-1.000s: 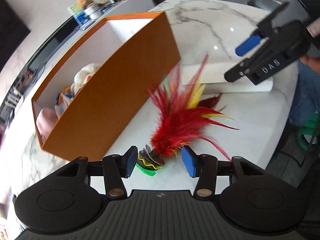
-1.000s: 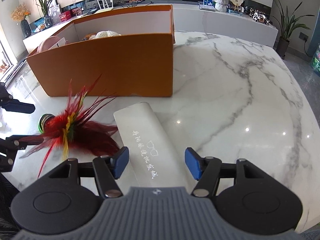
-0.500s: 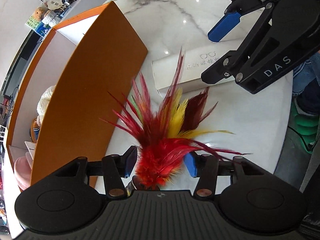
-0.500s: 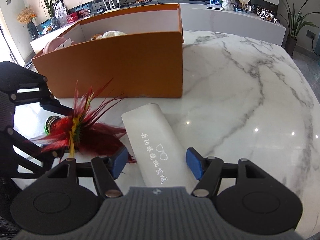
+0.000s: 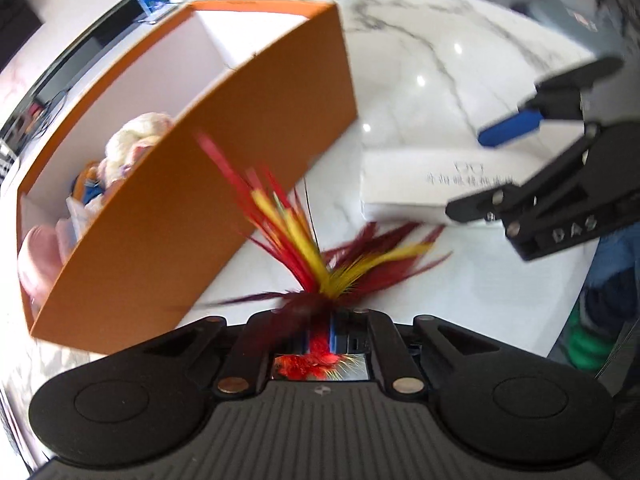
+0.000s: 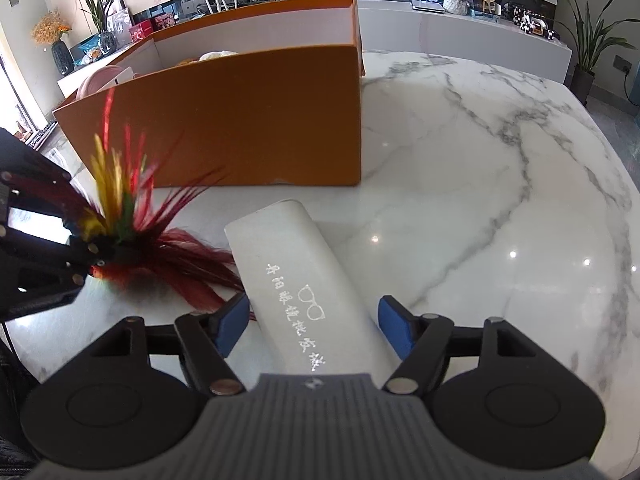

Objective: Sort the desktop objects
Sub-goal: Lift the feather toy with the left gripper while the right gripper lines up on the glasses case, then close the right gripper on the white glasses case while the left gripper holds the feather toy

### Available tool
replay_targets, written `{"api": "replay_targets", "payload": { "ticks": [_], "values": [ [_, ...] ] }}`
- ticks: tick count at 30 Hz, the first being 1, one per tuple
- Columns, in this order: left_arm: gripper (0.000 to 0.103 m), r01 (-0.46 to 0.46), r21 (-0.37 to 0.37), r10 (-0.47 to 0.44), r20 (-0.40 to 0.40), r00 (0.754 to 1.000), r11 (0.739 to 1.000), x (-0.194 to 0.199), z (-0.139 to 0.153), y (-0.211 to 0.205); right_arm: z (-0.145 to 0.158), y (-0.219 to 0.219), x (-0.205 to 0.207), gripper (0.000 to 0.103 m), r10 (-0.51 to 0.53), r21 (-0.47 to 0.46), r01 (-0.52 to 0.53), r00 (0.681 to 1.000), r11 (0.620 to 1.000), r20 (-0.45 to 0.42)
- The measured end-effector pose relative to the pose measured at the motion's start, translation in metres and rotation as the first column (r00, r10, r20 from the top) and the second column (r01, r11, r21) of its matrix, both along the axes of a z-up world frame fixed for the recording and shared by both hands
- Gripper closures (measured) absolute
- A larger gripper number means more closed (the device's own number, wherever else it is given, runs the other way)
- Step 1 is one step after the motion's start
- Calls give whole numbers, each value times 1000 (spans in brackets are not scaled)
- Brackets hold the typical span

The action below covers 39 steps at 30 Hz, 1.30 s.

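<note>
Left gripper (image 5: pixel 320 334) jaws now clamped on feather shuttlecock (image 5: pixel 320 264), raised off marble table (image 6: pixel 460 200)

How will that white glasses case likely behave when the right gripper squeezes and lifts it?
The white glasses case looks rigid and smooth, so it probably holds shape but might slip between the pads. It is long, and the open right gripper straddles one end, so the far end may droop.
</note>
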<state>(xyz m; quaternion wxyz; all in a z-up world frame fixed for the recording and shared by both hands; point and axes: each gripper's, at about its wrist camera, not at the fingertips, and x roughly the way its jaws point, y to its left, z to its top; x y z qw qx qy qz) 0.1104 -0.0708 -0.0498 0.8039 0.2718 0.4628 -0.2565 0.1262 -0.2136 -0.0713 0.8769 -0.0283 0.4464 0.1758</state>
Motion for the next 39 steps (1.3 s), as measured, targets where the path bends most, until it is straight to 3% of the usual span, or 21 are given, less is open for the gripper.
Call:
{"api": "replay_targets", "payload": {
  "ticks": [3,7,13,17,22,25,27,29,33,39],
  "values": [
    [98,-88,-100,91,23,996,991,1,18,9,-2,-2,1,27,-9,10,9,1000,1000,-15],
    [100,-192,-218,210,63,976,957,9,45,16,-7,3,2,27,-4,-21,3,1000,1000,-25],
    [101,-277,-290,310,73,948,916,-1,52,26,-9,9,-1,29,18,-73,-19,1000,997,-12],
    [101,-316,-269,343,60,938,910,-11,44,31,-5,4,-3,35,8,-47,-8,1000,999,-1],
    [98,-319,-265,344,53,937,910,-20,45,29,0,-3,-5,35,-14,-14,14,1000,1000,11],
    [69,-288,-240,314,76,946,927,-26,48,19,-2,-3,-6,35,-14,-28,14,1000,1000,-12],
    [42,-270,-209,295,96,951,940,-29,46,9,0,-4,-8,35,-13,-28,13,1000,1000,-6],
    [41,-260,-166,279,105,955,951,-28,42,-2,4,-6,-11,28,-13,-24,14,1000,1000,14],
    [33,-247,-74,255,114,960,966,-21,30,-25,7,-12,-16,27,-11,-3,11,1000,1000,26],
    [33,-308,10,304,139,942,951,-7,16,-43,4,-17,-15,26,-3,14,3,1000,1000,4]
  ]
}}
